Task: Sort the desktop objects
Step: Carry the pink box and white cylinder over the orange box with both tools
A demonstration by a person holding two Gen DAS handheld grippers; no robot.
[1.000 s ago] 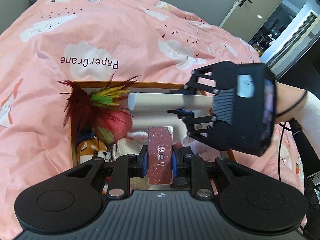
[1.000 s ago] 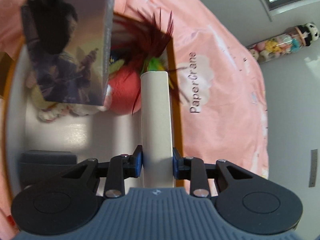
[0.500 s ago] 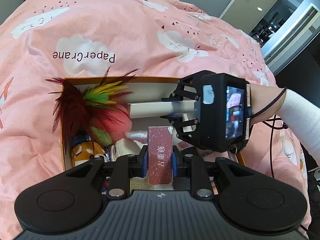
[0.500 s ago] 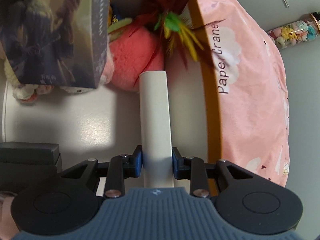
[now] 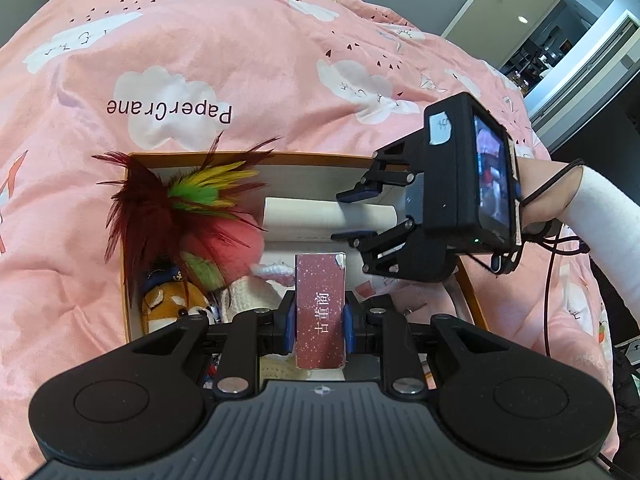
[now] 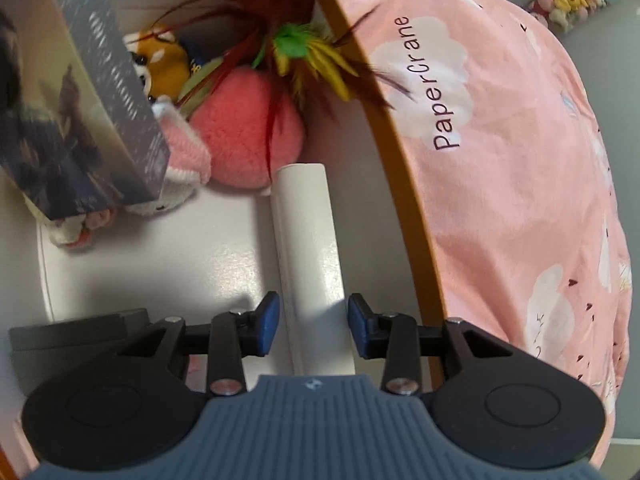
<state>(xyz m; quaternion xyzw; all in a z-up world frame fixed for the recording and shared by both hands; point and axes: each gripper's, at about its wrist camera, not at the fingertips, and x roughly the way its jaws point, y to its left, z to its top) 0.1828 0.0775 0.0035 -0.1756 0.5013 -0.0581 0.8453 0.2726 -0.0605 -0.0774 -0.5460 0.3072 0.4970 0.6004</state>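
Two hand-held grippers work over an orange-rimmed cardboard box [image 5: 312,155] with a white floor, set on a pink cloud-print bed quilt [image 5: 240,52]. The right hand-held gripper [image 6: 313,322] has just been opening, and its blue pads stand clear on both sides of the long white rectangular box [image 6: 308,248] lying flat on the floor beside the far wall, its near end cut off by the gripper body. The left hand-held gripper [image 5: 319,322] is clamped on a dark red speckled card box [image 5: 320,312] held upright above the plush toys, hiding much of them; a feathered toy [image 5: 180,196] covers the pink plush ball [image 6: 248,148].
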